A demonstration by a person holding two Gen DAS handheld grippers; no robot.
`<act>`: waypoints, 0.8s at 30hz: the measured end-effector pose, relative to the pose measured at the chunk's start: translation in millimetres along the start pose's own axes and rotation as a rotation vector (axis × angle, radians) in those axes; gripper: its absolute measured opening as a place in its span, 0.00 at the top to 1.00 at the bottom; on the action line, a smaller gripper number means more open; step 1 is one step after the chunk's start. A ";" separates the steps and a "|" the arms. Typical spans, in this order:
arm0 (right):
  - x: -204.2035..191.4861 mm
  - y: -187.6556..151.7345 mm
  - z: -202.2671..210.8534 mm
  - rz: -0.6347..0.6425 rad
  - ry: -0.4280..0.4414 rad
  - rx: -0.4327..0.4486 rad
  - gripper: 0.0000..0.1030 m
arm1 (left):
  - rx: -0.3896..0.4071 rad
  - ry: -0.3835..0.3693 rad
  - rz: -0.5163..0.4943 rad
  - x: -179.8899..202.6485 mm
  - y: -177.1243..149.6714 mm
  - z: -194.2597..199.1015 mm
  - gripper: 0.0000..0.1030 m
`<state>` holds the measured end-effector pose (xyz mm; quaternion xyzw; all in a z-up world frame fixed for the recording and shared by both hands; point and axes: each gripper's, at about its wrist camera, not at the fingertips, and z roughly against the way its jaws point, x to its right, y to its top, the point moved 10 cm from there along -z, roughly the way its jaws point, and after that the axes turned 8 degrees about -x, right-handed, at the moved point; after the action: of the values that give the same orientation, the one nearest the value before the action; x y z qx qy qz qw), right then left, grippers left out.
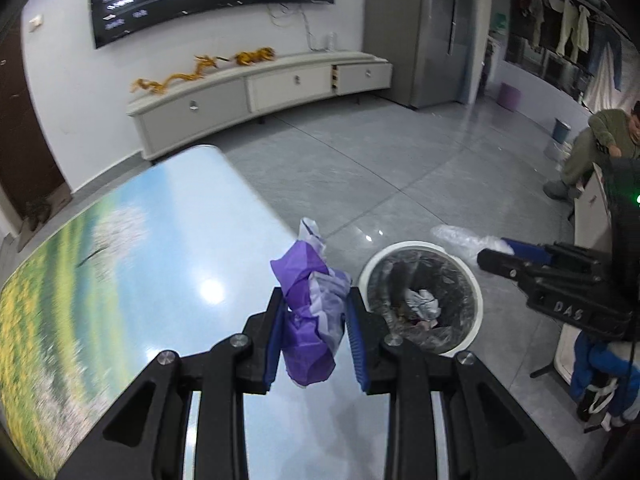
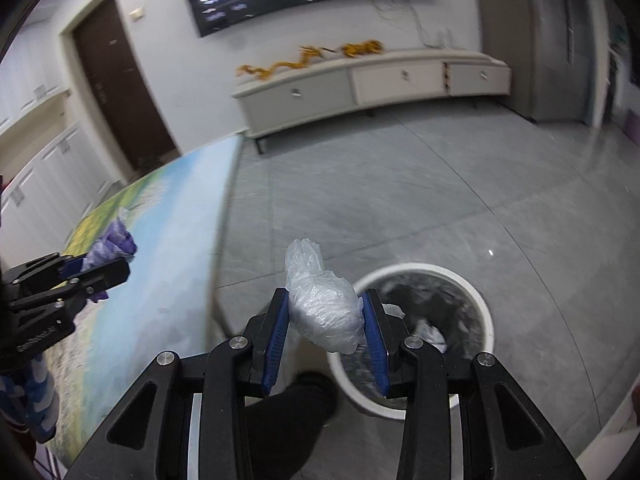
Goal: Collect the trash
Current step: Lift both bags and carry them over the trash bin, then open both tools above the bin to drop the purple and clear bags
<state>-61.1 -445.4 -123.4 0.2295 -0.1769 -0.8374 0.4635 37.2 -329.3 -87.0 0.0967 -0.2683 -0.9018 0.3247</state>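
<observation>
Left tool (image 1: pixel 316 336), as I see it from its own wrist view, is clamped on a crumpled purple-and-white wrapper (image 1: pixel 310 312); both blue pads press into the wad, which stands up between them and droops a little below. Right tool (image 2: pixel 326 332), in its own view, is likewise closed on a ball of clear plastic film (image 2: pixel 324 308), gripped across its middle, a loose tail poking up past the fingertips.

I read the key relation thus: the white-rimmed bin (image 1: pixel 476 296), lined with a dark bag and already holding some scraps, stands on the floor just beyond the edge of the surface (image 1: pixel 140 248), a top printed with a meadow and sky. From the left tool the bin lies ahead and to the right, and the wrapper appears to hang over the surface's edge, not over the bin's mouth. From the right tool the bin (image 2: pixel 420 270) lies directly ahead and slightly right, with the film partly overlapping the near rim in the picture; I judge the right hand the nearer of the two. Fisheye distortion and blur make it hard to say whether the film is truly above the opening or just short of it.

My judgement is that the right tool wants only a short carry forward before letting go, while the left must travel rightward, clear of the surface's edge and of the right tool (image 1: pixel 504 254), seen beside the bin in the left view.
</observation>
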 end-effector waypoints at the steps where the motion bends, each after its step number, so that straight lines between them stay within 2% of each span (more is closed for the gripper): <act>1: 11.8 -0.8 -7.0 -0.022 -0.012 -0.011 0.64 | -0.016 -0.016 -0.009 7.8 6.2 -9.7 0.73; 14: 86.0 -16.3 -73.7 -0.168 -0.051 -0.117 0.61 | -0.149 -0.159 -0.089 93.1 57.7 -98.1 0.72; 16: 93.1 -20.9 -80.0 -0.182 -0.059 -0.129 0.60 | -0.169 -0.196 -0.083 101.9 62.6 -107.0 0.65; 17: 97.2 -20.4 -85.6 -0.186 -0.066 -0.134 0.57 | -0.175 -0.211 -0.078 105.3 65.2 -111.0 0.61; 18: 101.2 -21.8 -88.4 -0.191 -0.075 -0.139 0.55 | -0.177 -0.219 -0.074 108.1 68.0 -114.7 0.52; 20: 108.5 -24.4 -92.7 -0.208 -0.093 -0.146 0.48 | -0.176 -0.241 -0.063 113.1 72.8 -118.9 0.45; 24: 116.6 -26.4 -94.2 -0.226 -0.101 -0.149 0.44 | -0.186 -0.258 -0.051 117.0 75.3 -122.7 0.45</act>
<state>-82.0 -539.8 -241.0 0.1704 -0.1103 -0.9057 0.3723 30.0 -504.1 -148.6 -0.0437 -0.2205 -0.9356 0.2720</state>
